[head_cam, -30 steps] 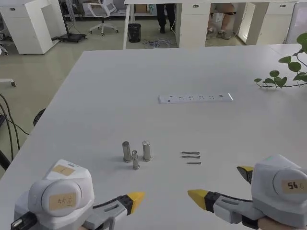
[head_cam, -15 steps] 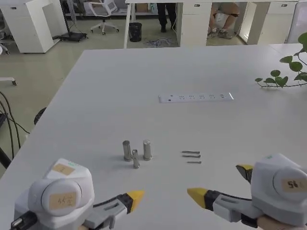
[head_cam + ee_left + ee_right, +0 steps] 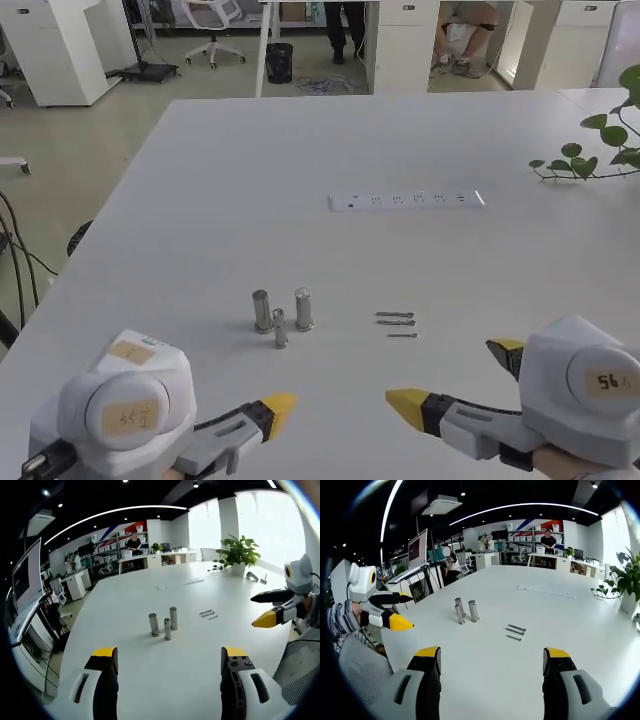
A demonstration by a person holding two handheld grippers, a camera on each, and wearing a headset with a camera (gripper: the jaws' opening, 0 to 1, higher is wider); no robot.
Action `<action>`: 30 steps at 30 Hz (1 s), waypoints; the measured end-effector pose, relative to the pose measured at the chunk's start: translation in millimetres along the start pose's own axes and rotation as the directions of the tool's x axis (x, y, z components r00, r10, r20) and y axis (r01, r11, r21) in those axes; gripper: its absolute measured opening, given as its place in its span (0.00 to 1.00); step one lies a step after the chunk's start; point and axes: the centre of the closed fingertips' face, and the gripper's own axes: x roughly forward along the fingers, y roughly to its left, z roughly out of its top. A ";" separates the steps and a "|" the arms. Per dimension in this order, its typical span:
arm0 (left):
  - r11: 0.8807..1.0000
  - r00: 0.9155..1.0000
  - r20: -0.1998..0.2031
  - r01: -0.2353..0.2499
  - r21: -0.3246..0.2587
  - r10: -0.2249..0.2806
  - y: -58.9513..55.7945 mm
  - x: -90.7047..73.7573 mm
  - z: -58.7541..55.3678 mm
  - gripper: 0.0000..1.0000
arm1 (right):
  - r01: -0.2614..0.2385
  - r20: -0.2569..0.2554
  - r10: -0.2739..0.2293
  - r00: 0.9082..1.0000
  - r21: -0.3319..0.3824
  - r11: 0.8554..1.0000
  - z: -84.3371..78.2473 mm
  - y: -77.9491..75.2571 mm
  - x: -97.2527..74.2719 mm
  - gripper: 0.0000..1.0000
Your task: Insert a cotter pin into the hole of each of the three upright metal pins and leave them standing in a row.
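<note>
On the white table [image 3: 200, 180], some way in from the near edge: three metal pins [image 3: 281, 316], all upright and close together. Arranged more as a small triangle than a straight row, with two taller ones behind and a shorter one in front, between them. Holes in them too small to make out.

Near these, on the right side in the head view and not touching them: three cotter pins [image 3: 398, 324], flat on the table, side by side, roughly parallel. All three loose on the surface, none in a metal pin.

Left gripper [image 3: 169, 654] low over the near part of the table, pointed toward the metal pins and well apart from them. Jaws spread wide, with nothing between them except bare table.

Right gripper [image 3: 455, 375] at the near right, also low, angled inward toward the middle. Well apart from the cotter pins and from the left gripper. Jaws wide open here too, holding nothing. Visible also in the left gripper view, at the right, yellow tips apart.

Farther back, near the middle of the table: a white power strip [image 3: 407, 201], lying crosswise. At the far right edge: a green plant [image 3: 600, 150].
</note>
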 end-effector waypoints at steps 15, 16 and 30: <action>1.000 1.000 0.001 0.003 0.010 -0.003 2.1 2.5 -0.2 0.77 | 0.000 -0.005 0.000 1.000 0.007 1.000 -1.9 -0.2 -0.4 0.78; 1.000 1.000 0.002 0.004 0.011 -0.004 2.0 2.8 0.1 0.76 | 0.001 -0.005 -0.001 1.000 0.007 1.000 -1.8 -0.3 -0.5 0.78; 0.999 0.999 -0.001 0.036 0.035 -0.036 2.8 14.9 -1.4 0.65 | -0.007 -0.007 0.007 1.000 0.003 1.000 -2.1 -1.0 -0.8 0.76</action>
